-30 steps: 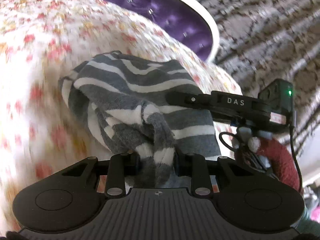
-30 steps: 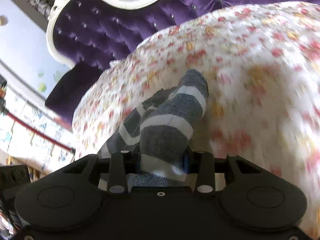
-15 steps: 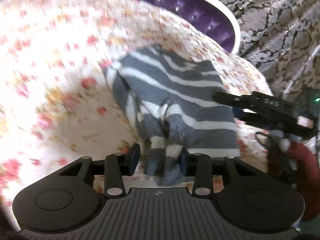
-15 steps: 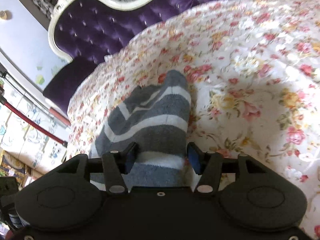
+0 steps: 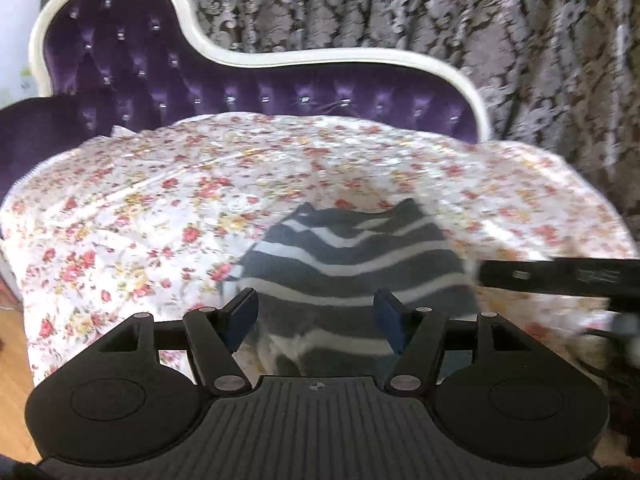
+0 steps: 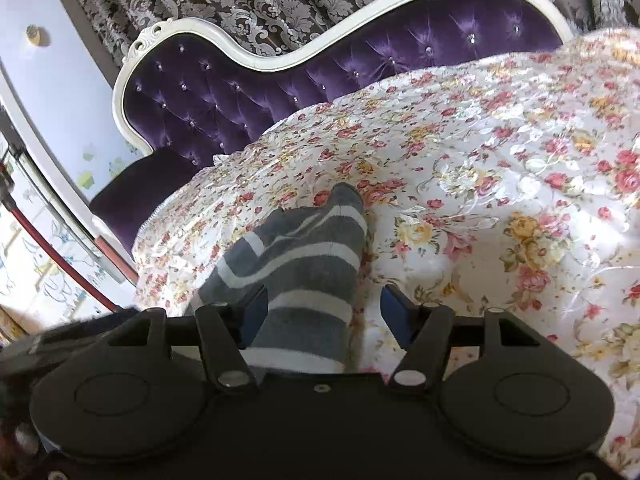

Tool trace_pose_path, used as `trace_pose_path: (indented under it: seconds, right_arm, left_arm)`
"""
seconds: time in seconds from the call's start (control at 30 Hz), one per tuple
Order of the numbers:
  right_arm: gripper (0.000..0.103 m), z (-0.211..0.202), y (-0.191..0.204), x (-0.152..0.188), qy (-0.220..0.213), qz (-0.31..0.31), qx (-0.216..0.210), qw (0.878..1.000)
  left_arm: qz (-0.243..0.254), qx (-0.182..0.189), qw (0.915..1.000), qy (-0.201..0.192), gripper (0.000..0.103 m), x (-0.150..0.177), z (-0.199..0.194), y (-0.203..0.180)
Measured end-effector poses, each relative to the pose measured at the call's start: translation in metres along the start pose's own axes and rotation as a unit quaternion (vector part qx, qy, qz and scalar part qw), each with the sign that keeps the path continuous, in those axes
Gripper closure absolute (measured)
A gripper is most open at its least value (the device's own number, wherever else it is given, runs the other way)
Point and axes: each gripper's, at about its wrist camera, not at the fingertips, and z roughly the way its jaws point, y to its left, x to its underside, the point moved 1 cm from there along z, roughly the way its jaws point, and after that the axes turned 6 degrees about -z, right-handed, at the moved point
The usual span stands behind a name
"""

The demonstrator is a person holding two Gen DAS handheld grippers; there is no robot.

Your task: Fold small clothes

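Note:
A grey and white striped sock [image 5: 352, 264] lies folded on the floral bedspread [image 5: 140, 208]. It also shows in the right wrist view [image 6: 304, 256]. My left gripper [image 5: 316, 308] is open, its jaws wide apart over the sock's near edge, not holding it. My right gripper [image 6: 324, 308] is open too, with the sock's near end lying between its fingers. The right gripper's body shows as a black bar at the right edge of the left wrist view [image 5: 560, 276].
A purple tufted headboard [image 5: 240, 96] with a white frame stands behind the bed, with patterned curtains [image 5: 440, 8] beyond. Wooden floor [image 5: 12, 360] shows at lower left. In the right wrist view a wall and a red pole [image 6: 52, 256] are at left.
Both grippers have opened and let go of the sock, which now lies flat on the bedspread. Both have drawn back and tilted up toward the headboard.

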Motion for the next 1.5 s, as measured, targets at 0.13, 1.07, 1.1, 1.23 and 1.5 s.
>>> trace_pose_path:
  seconds: [0.13, 1.07, 1.1, 1.23, 1.5]
  right_arm:
    - [0.036, -0.003, 0.008, 0.003, -0.007, -0.034, 0.02, 0.999]
    - [0.03, 0.054, 0.031, -0.019, 0.015, -0.134, 0.103, 0.986]
    - [0.03, 0.047, 0.033, -0.014, 0.018, -0.135, 0.102, 0.985]
    - [0.029, 0.05, 0.034, 0.011, 0.052, -0.141, 0.124, 0.981]
    - [0.024, 0.043, 0.036, 0.01, 0.031, -0.146, 0.131, 0.98]
  left_arm:
    - [-0.024, -0.029, 0.998, 0.051, 0.038, 0.015, 0.031, 0.018]
    - [-0.111, -0.013, 0.9921, 0.057, 0.019, 0.032, 0.034, 0.043]
    - [-0.111, -0.014, 0.9921, 0.056, 0.019, 0.032, 0.033, 0.043]
    - [-0.107, -0.016, 0.9926, 0.055, 0.019, 0.032, 0.034, 0.042]
    - [-0.105, -0.019, 0.993, 0.052, 0.018, 0.029, 0.03, 0.04]
